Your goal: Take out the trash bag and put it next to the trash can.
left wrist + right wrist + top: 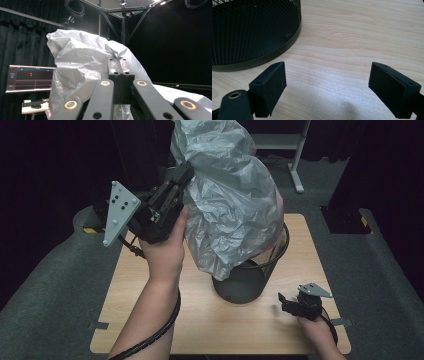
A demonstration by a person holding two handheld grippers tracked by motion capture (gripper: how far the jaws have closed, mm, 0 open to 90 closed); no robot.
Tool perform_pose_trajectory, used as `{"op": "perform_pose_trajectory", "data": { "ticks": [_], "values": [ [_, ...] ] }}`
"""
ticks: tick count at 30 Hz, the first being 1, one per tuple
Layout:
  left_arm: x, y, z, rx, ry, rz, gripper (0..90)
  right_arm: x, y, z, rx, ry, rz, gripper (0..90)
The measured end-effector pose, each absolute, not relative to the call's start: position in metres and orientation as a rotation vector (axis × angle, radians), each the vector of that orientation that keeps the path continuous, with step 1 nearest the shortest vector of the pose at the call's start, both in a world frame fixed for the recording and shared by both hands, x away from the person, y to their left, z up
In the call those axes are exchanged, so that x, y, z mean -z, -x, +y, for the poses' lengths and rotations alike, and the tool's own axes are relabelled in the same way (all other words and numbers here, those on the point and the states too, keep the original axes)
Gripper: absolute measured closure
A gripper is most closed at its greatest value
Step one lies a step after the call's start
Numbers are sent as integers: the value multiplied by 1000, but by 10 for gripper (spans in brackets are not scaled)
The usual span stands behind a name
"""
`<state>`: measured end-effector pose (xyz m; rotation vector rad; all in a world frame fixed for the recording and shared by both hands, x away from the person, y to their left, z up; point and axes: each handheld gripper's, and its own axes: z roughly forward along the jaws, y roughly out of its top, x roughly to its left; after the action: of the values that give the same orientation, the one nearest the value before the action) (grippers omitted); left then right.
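A large crinkled grey plastic bag (230, 205) hangs high over a black mesh waste basket (245, 282), its lower end reaching the basket's rim. My left gripper (186, 170) is raised at the bag's left side, shut on a fold of the film. In the left gripper view the jaws (119, 61) stand pressed together with the bag (80, 57) pinched at their tip. My right gripper (281, 299) rests low on the table to the right of the basket. It is open (327, 82) over bare wood, with the basket (249, 30) to its left.
The wooden table (200, 320) is small, with grey carpet all round it. A white stand leg (297, 155) rises behind the table. In the left gripper view a monitor (30, 78) stands far off on the left. Dark curtains close the background.
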<state>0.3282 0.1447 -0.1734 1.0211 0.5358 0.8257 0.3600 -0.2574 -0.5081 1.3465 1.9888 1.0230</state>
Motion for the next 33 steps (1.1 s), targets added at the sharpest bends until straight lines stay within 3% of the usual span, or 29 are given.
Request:
{"op": "perform_pose_trajectory", "data": {
  "ticks": [33],
  "values": [
    [155, -311, 171, -872, -982, 537, 899, 515, -366, -260, -985, -1381, 1989, 141]
  ]
}}
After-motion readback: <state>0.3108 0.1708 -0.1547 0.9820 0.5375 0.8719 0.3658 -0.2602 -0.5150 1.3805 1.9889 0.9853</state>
